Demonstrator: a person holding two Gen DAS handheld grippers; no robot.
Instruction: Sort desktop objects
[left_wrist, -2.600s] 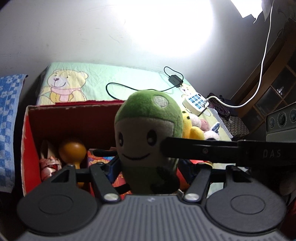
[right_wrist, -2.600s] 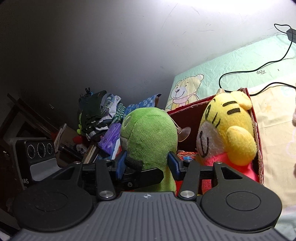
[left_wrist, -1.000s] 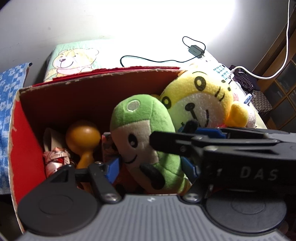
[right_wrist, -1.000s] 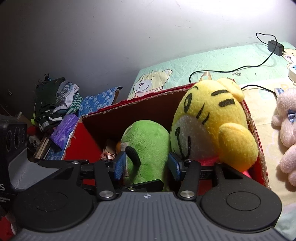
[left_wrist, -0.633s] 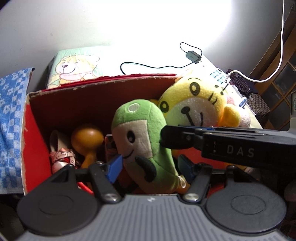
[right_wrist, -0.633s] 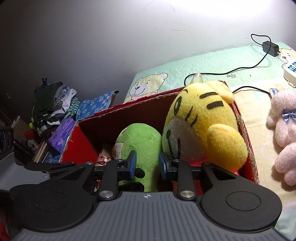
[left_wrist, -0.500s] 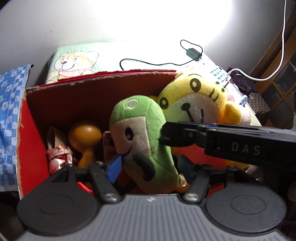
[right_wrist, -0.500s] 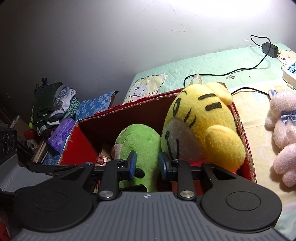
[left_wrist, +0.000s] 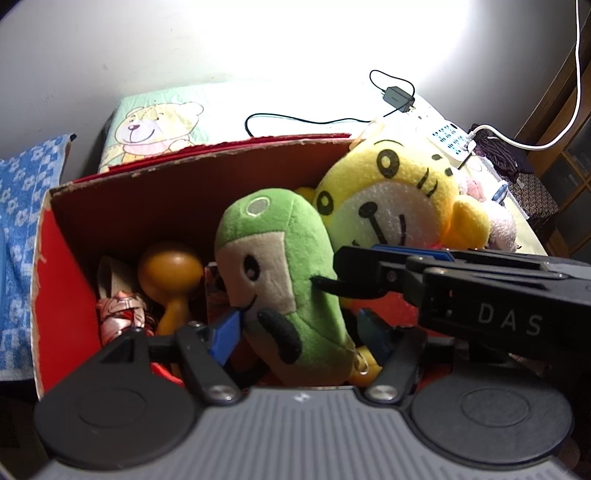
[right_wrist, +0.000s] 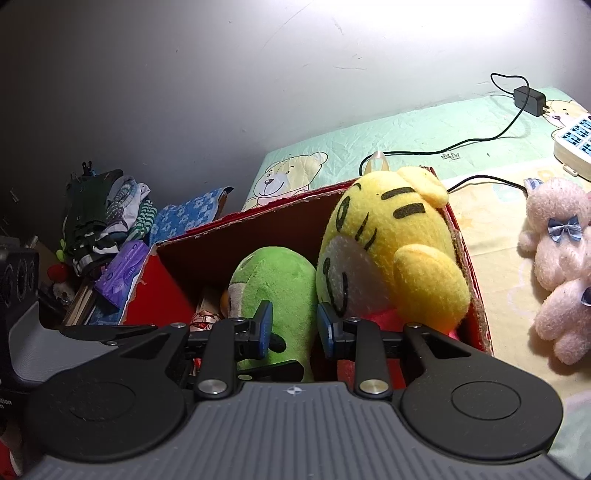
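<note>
- Blue-check towel (left_wrist: 22, 206) far left in left wrist view, hanging beside the red box (left_wrist: 55, 280) & outside it.
- Red cardboard box: open top, red outer skin, brown inner walls; sits on a bear-print sheet (left_wrist: 155, 125).
- Inside box, left end: red/silver figure toy (left_wrist: 120, 314), low down near the left wall.
- Just right of it: orange wooden maraca (left_wrist: 171, 273), round head up, handle going down.
- Left gripper (left_wrist: 299, 332): blue pads spread wide, one each side of green plush's lower body. Left pad touches or just overlaps its face edge, right pad stands clear; nothing clamped, so it reads as open.
- Green plush (left_wrist: 280, 273): in the box, mid, upright w/ slight lean, smiling face toward left cam; its right side rests against the yellow plush.
- Right gripper (right_wrist: 293, 330) comes in from the right, across left cam's view; pads narrowly apart, green plush's side between them. Can't tell if they pinch it or just sit beside it.
- Yellow tiger plush (left_wrist: 399, 206): right end of box, head above the rim, touching green plush.
- Outside box, right: pink bear plushes (right_wrist: 557, 258) lying on the sheet, apart from box.
- Far right/back: white power strip (left_wrist: 448, 142) w/ black charger & cable (left_wrist: 397, 96) on sheet.
</note>
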